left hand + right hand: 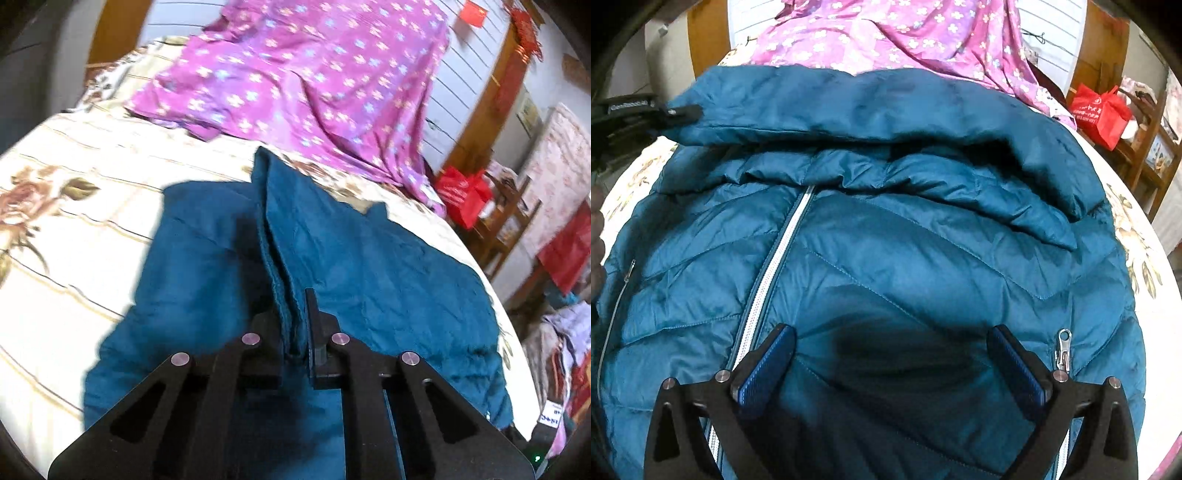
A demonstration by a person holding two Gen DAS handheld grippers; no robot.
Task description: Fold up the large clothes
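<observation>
Right wrist view: teal puffer jacket point(886, 258) spread on the floral bed point(1145, 240), right gripper point(890, 354) gaping above it. Left gripper point(295, 317) pinches a folded edge; slick fabric could slip free.

Floral bedsheet point(74, 229), purple floral cloth point(295, 74) (rumpled), wooden shelf point(1145, 155).

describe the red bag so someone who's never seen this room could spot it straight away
Start at the bed with the rose-print sheet, where the teal puffer jacket lies. Look past its far right corner to the wooden chair. The red bag sits there: bright, glossy, white-printed, handles up, unlike the purple floral cloth nearby.
</observation>
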